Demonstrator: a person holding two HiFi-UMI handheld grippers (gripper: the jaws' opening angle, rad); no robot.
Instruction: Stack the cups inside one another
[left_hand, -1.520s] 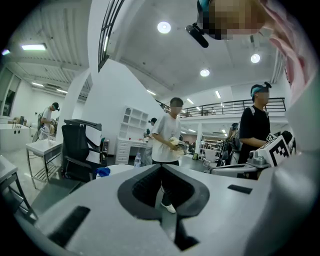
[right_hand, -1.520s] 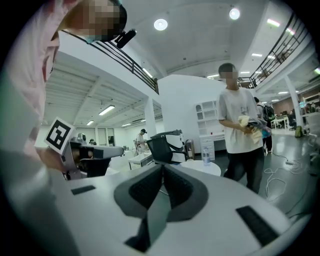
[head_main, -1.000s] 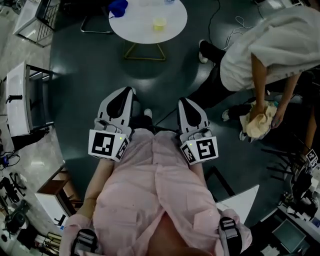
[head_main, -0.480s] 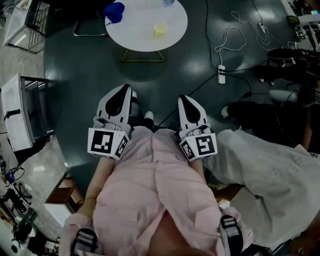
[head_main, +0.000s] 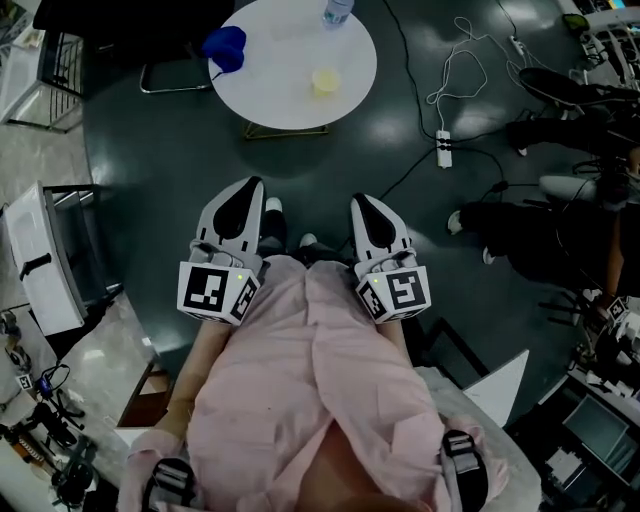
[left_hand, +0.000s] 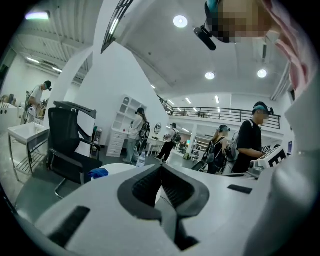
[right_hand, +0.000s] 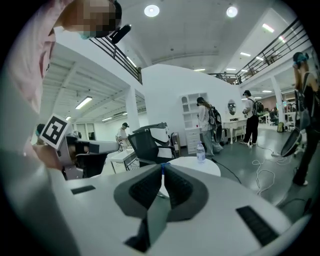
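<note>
A round white table (head_main: 280, 75) stands ahead of me on the dark floor. On it are a blue cup (head_main: 224, 45) at the left edge, a pale yellow cup (head_main: 324, 81) near the middle and a water bottle (head_main: 337, 12) at the far side. My left gripper (head_main: 245, 192) and right gripper (head_main: 365, 205) are held close to my chest, well short of the table, both shut and empty. In the left gripper view the blue cup (left_hand: 98, 173) and bottle (left_hand: 141, 160) show beyond the shut gripper (left_hand: 161, 170). The right gripper (right_hand: 163, 170) points at the table (right_hand: 200, 165) and bottle (right_hand: 200, 152).
A black office chair (left_hand: 70, 145) stands behind the table on the left. A power strip with cables (head_main: 441, 148) lies on the floor to the right. A white cart (head_main: 40, 265) is at my left, and a person's legs (head_main: 560, 200) and equipment at my right.
The person in white who was crouching at my right has moved out of view. My view has shifted slightly toward the table. Both grippers stay shut against my chest.
</note>
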